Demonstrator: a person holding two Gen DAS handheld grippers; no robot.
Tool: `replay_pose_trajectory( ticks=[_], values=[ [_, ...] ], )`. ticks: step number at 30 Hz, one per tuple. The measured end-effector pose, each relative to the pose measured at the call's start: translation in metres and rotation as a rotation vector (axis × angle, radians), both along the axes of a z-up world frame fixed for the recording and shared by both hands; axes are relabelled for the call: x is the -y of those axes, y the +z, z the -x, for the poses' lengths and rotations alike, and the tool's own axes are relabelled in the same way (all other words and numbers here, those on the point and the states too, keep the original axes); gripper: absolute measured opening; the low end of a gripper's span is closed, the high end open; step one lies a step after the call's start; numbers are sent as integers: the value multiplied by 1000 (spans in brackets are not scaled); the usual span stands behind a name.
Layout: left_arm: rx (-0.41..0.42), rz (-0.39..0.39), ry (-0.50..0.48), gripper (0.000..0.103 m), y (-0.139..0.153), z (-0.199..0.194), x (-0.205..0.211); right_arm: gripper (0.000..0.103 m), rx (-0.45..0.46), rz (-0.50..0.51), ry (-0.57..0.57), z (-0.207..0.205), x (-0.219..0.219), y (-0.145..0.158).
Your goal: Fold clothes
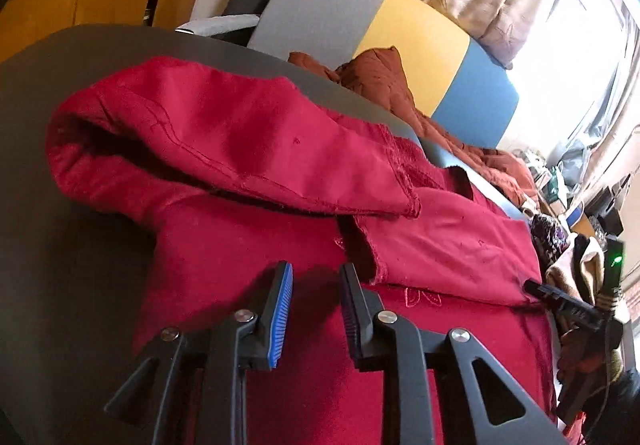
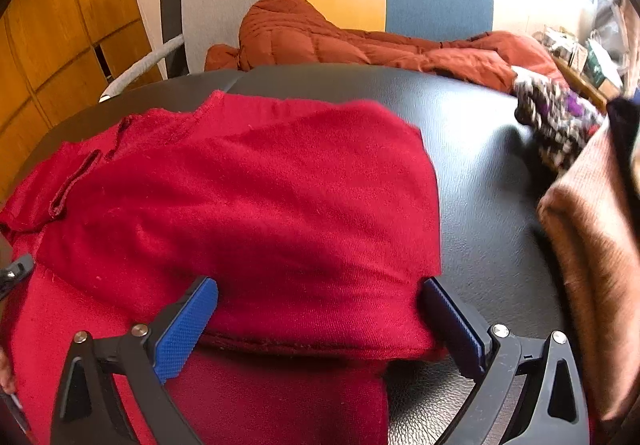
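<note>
Here, left gripper parted, empty; right gripper wide astride red sweater; loose folds could slide apart.

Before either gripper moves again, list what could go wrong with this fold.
1. The right gripper stands wide open around the red sweater's folded edge; closing there may bunch the layers.
2. The left gripper hovers open beside a loosely rolled flap, which may unroll.
3. The tan garment lies close and may snag.

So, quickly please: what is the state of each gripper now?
Left gripper: open, nothing between the jaws, above the red garment.
Right gripper: open wide, a folded part of the red garment lies between the jaws, not pressed.
</note>
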State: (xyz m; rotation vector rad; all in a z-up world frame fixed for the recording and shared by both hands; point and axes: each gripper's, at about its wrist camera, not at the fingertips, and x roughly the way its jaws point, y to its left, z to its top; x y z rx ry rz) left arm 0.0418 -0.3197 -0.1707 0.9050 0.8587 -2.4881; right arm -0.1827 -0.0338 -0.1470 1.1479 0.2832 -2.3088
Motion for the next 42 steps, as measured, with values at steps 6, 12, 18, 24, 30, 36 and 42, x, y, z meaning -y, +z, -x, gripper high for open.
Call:
replay_pose_trajectory(
  ticks=[6,12,18,24,30,36,42],
  values=[
    [-61,-61,4,23,-6,-6,9,102,75,260,206,-28,58,40],
    [-83,-75,2,23,-9,-7,10,84,212,319,387,-56,146,29],
    [-94,-84,1,23,-11,-6,10,75,287,324,353,-48,186,7],
    [-101,-88,-2,23,-13,-7,11,58,321,327,329,-44,202,-7],
    [-101,-85,-4,23,-13,-6,12,8,240,209,363,-57,221,-1],
    [-97,-82,-3,23,-11,-6,11,7,76,192,437,-74,221,53],
    [-90,-79,-3,23,-10,-6,11,7,-53,228,471,-85,210,115]
  ],
)
